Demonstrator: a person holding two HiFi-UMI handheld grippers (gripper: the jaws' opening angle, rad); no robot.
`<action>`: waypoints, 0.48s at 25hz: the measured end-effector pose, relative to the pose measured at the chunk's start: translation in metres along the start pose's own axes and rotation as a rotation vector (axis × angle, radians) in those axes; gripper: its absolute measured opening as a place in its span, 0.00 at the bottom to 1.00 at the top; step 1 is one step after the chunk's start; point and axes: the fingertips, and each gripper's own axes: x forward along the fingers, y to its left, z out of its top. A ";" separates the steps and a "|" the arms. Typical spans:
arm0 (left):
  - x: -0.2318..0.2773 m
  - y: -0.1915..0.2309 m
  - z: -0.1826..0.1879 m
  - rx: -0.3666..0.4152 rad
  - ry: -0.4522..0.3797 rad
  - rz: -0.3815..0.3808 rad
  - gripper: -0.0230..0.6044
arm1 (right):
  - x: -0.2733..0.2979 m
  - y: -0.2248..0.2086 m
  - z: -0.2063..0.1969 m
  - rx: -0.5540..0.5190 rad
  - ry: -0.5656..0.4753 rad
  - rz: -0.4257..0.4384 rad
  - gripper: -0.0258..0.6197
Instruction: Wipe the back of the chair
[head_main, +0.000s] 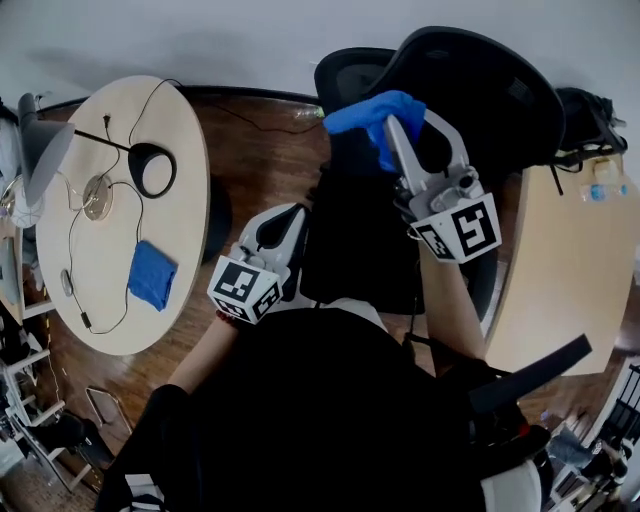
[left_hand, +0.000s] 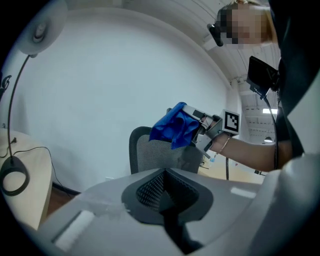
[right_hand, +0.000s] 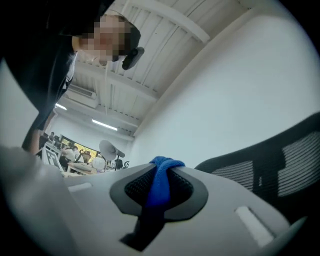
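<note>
The right hand-held gripper (head_main: 412, 128) is clamping its jaws on a bunched blue cloth (head_main: 372, 112). In the right gripper view the fabric is filling the gap between them and spilling past the tips. The left hand-held gripper (head_main: 284, 228) is riding low at 7 o'clock from the right one, jaws pressed together with nothing between them.

Seen from the head camera, the cloth is hanging at the top rim of the black mesh chair back (head_main: 347, 68), which is lying at 11 o'clock from the right gripper's tips, just beside the cloth. Whether fabric and mesh are touching cannot be told. A broader black shell (head_main: 495, 90) is curving round at that gripper's 2 o'clock, and the dark seat (head_main: 355, 235) is lying between the two grippers.

The back's rim is running roughly from 9 to 3 o'clock across the view, so the coming wipe is likely calling for a sideways sweep along it. The right arm, loaded and nearer, looks the one to make it, while the left is sitting well back near the seat's front edge.

Off at 9 o'clock, a round table (head_main: 180, 130) is carrying a spare rag (head_main: 152, 273) and a lamp (head_main: 42, 150).
</note>
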 end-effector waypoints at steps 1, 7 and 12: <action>0.002 -0.006 0.000 0.004 -0.002 -0.014 0.05 | -0.013 0.000 0.009 -0.012 -0.004 -0.018 0.11; 0.032 -0.039 0.001 0.005 0.000 -0.091 0.05 | -0.129 -0.061 0.031 -0.218 0.132 -0.301 0.11; 0.051 -0.062 0.008 0.015 0.000 -0.106 0.05 | -0.231 -0.157 0.005 -0.317 0.294 -0.705 0.11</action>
